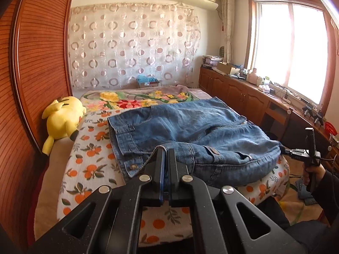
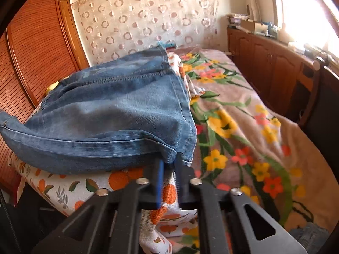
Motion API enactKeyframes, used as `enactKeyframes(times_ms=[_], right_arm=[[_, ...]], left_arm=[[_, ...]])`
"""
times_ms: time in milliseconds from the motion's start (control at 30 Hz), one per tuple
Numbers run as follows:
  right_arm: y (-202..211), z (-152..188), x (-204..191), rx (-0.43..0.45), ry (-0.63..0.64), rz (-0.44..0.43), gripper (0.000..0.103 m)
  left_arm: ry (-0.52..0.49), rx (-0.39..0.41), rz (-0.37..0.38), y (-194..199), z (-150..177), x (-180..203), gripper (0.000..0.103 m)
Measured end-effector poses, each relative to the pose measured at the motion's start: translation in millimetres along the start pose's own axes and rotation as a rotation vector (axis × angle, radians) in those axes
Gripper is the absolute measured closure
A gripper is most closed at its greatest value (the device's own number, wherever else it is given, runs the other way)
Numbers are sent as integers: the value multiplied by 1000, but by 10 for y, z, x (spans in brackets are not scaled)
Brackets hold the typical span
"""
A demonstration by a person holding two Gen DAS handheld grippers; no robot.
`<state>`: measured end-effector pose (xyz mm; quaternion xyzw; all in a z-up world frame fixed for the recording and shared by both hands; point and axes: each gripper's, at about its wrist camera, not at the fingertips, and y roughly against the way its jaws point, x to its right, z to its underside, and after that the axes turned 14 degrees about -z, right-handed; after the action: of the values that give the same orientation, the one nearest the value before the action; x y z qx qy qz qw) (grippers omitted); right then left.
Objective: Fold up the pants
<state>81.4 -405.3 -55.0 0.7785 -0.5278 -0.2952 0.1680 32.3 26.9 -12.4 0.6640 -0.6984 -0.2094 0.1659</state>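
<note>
Blue denim pants (image 1: pixel 186 131) lie folded over on the bed, waistband and pockets facing me. My left gripper (image 1: pixel 166 151) is shut on the near left edge of the pants, by the waistband. In the right wrist view the pants (image 2: pixel 110 110) rise as a raised fold. My right gripper (image 2: pixel 169 163) is shut on their near right corner, held above the bed. The right gripper also shows in the left wrist view (image 1: pixel 286 150), at the right end of the fold, held by a hand.
The bed has an orange-print sheet (image 1: pixel 91 165) and a floral blanket (image 2: pixel 243 122). A yellow plush toy (image 1: pixel 61 118) lies at the bed's left. A wooden wardrobe (image 1: pixel 36 63) stands left; a cluttered wooden cabinet (image 1: pixel 243 89) runs under the window on the right.
</note>
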Motion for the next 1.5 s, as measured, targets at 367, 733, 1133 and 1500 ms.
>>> enactKeyframes(times_ms=[367,733,1133,1500], right_arm=[[521,-137,-250,49,114,4,99],[1017,-389,-591,154,240,6,99],[380,-1060,-641,211,319,22,99],[-240,-1450,-605,186,349,32,99]], left_arm=[[14,-23,11,407,153,-110,100],[-10,19,10,593,25,-192,100],[-25,63,-60,-259,-625,-350,100],[-27,38,-107,-968,-1016,-467,100]])
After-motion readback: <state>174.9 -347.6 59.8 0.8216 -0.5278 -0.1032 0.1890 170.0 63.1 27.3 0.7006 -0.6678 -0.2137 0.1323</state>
